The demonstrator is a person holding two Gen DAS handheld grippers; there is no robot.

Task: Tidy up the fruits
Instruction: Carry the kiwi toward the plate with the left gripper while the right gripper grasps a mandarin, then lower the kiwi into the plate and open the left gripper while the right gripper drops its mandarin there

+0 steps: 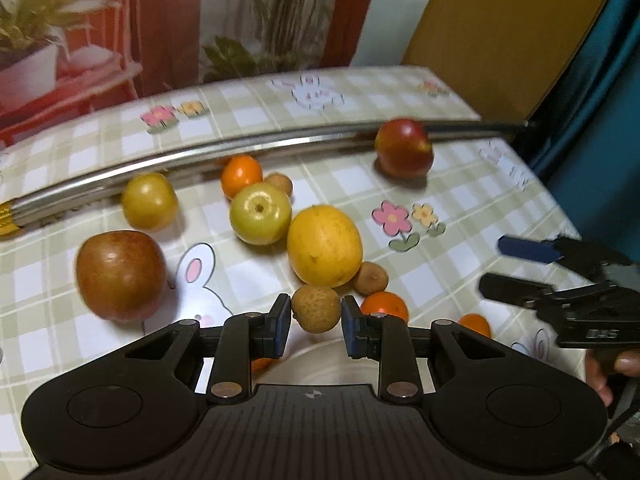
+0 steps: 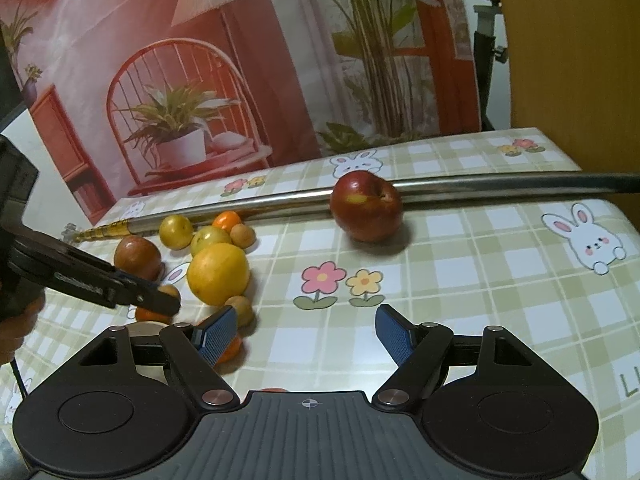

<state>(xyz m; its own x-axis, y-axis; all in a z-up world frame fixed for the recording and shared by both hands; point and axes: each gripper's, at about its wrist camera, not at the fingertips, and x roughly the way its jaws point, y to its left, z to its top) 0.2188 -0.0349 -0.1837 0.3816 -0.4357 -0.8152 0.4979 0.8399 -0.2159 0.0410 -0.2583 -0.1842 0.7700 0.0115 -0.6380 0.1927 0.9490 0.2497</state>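
Left gripper (image 1: pixel 316 326): jaws pinch a small round tan-brown longan (image 1: pixel 316 308) between blue pads.
Right gripper (image 2: pixel 306 334): jaws spread apart, nothing between them, over the checked tablecloth (image 2: pixel 460 280).
Fruit cluster: a large round yellow citrus (image 1: pixel 325 251) sits just beyond the left jaws; a yellow-green apple (image 1: pixel 260 213) farther ahead; a brownish-red apple (image 1: pixel 121 275) off to their left.
Lone fruit: a dark red apple (image 2: pixel 366 206) lies well ahead of the right jaws, touching a long shiny metal rod (image 2: pixel 500 184).
Below left jaws: pale plate rim (image 1: pixel 320 364).
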